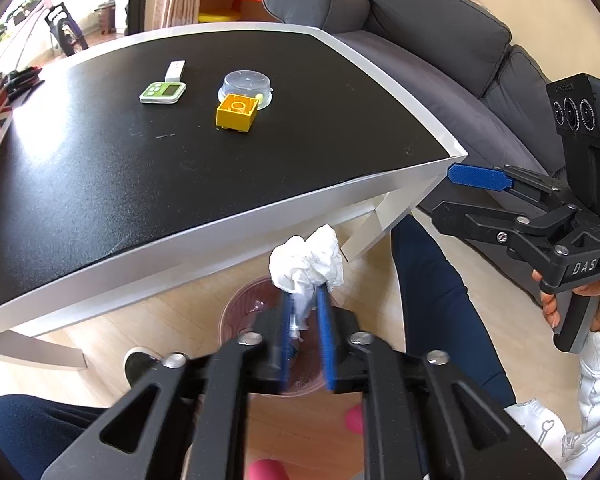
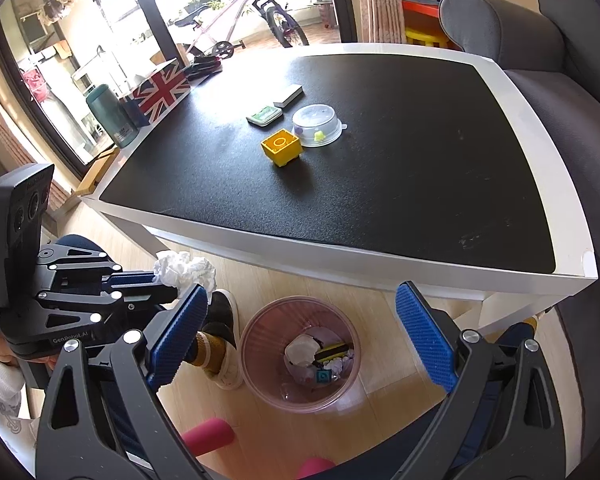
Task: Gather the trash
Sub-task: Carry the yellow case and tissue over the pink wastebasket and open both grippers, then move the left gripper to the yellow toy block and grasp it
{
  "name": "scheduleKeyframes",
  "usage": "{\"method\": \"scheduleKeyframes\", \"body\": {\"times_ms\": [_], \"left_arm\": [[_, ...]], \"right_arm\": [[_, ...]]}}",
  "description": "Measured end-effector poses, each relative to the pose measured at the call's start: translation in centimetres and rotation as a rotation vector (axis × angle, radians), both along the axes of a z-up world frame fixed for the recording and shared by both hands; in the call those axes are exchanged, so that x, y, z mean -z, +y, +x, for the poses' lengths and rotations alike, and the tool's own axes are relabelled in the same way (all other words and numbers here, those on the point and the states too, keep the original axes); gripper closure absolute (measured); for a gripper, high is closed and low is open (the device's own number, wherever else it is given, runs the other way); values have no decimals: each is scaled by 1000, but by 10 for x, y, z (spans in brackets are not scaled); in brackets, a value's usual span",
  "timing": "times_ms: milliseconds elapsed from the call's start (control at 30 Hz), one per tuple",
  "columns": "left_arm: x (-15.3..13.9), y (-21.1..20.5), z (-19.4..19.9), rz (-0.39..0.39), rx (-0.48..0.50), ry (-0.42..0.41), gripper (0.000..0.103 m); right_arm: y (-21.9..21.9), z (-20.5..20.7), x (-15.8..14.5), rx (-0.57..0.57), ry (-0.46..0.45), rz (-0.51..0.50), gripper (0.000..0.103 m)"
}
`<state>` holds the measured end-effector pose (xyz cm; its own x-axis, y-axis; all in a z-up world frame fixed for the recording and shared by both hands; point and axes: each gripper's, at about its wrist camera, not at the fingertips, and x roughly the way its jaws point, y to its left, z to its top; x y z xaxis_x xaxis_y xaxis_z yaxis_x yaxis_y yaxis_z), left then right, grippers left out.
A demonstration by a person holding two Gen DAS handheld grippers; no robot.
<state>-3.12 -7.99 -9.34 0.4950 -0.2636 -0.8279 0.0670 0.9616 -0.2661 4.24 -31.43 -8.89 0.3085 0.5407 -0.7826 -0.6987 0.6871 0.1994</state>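
White tissue wad btwn left hand-held gripper pads, above bin.

Yellow block beside clear lid; timer near

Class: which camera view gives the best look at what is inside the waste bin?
The right wrist view: the waste bin is seen from above, its contents visible. In the left wrist view the left hand-held gripper and crumpled tissue mostly block it.

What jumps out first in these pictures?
A crumpled white tissue sits between the left gripper's blue jaws, above a pink bin on the floor with rubbish inside. Behind, a yellow toy block stands out on the black-topped table.
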Motion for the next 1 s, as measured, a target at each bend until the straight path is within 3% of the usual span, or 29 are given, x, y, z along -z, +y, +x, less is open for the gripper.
{"method": "scheduleKeyframes", "body": {"times_ms": [33,100,700,1000], "left_arm": [[0,1,0,2,-6,-3,40],[-1,5,-1,-18,-31,-33,10],[-4,18,-3,-4,-86,-28,8],[-18,32,21,13,-103,-66,8]], "right_arm": [[0,0,0,2,0,1,9],[-2,1,0,6,-2,0,9],[1,1,4,9,6,-6,5],[8,19,-4,26,4,3,5]]}}
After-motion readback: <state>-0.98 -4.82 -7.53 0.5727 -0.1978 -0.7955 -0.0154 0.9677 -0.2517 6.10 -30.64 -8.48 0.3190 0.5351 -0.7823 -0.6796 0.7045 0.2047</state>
